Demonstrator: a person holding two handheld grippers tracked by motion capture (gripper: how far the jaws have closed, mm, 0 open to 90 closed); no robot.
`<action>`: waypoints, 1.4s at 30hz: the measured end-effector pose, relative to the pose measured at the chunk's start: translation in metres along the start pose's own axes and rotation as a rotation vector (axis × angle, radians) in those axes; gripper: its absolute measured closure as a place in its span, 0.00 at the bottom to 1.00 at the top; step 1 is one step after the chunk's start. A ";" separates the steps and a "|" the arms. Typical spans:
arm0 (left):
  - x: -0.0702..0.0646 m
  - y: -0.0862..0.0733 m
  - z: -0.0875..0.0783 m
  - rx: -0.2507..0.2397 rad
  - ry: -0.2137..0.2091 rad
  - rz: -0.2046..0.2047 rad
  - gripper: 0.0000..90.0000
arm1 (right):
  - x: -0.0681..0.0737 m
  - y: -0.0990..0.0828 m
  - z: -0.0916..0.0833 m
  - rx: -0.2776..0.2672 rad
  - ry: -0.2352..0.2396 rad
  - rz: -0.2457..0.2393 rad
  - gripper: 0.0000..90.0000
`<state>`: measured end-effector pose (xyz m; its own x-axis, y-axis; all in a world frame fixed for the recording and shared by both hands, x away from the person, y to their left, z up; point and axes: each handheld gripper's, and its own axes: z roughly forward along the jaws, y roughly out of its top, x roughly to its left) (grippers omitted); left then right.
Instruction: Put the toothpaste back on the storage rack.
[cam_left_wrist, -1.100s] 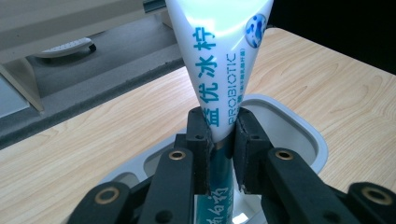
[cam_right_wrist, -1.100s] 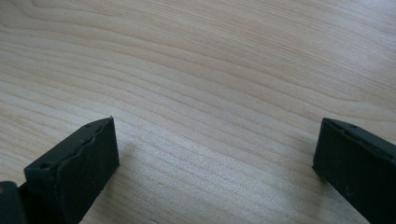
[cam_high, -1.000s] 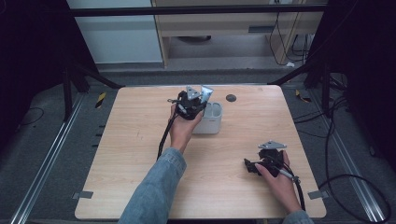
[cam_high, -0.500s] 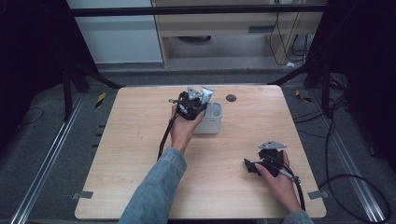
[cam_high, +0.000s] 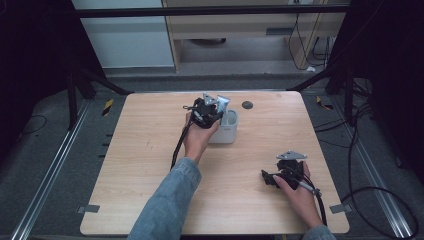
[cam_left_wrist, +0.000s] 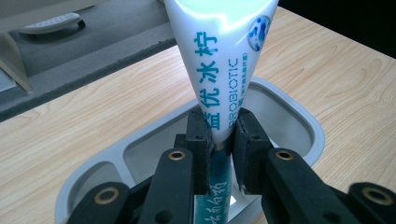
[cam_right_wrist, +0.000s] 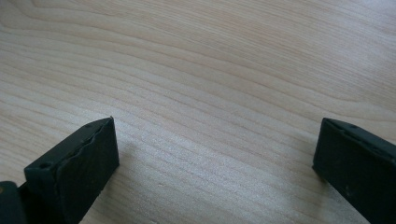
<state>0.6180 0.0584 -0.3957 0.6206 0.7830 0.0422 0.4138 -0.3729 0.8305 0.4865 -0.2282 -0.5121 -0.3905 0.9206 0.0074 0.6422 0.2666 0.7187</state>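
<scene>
The person sat at a wooden table (cam_high: 150, 165), forearms reaching in from the near edge, a gripper in each hand.

The left gripper (cam_high: 207, 111) was out over the far middle of the table, held just above a small grey-white cup (cam_high: 226, 131). Its jaws were clamped on a white tube (cam_left_wrist: 222, 70) printed with blue Chinese characters and the word "PROBIOTIC". In the left gripper view the jaws pinched the tube at its narrow part, and the broad white body rose up and away from them, getting wider toward the top. Below the jaws a darker teal stretch of the tube ran down into the cup's (cam_left_wrist: 289, 116) oval opening. I could not tell whether the tube's lower end touched the bottom of the cup. In the high view the tube's (cam_high: 222, 103) flat crimped end stood up above the gripper, tilted a little. The left hand (cam_high: 197, 137) wrapped the gripper's handle, with a denim sleeve (cam_high: 170, 200) behind it and a black cable trailing back along the wrist.

The right gripper (cam_high: 272, 177) lay low on the near right part of the table, well apart from the cup, with the right hand (cam_high: 297, 192) around it. Its jaws stood wide apart with nothing between them, and the right gripper view had bare wood grain (cam_right_wrist: 210, 93) close beneath them.

A small dark disc (cam_high: 246, 105) sat on the table beyond the cup, toward the far edge.
</scene>
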 end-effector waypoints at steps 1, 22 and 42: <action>0.000 0.000 0.001 0.004 0.000 0.000 0.86 | 0.000 0.000 0.000 0.000 0.000 0.000 0.00; -0.003 0.007 0.007 0.038 -0.006 0.008 0.85 | 0.000 0.000 0.000 0.000 0.000 0.000 0.00; 0.000 0.007 0.008 0.032 -0.002 -0.024 0.83 | 0.000 0.000 0.000 -0.001 -0.003 -0.004 0.00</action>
<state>0.6265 0.0521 -0.3939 0.6118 0.7908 0.0215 0.4494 -0.3698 0.8132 0.4866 -0.2283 -0.5123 -0.3911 0.9203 0.0025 0.6397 0.2699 0.7197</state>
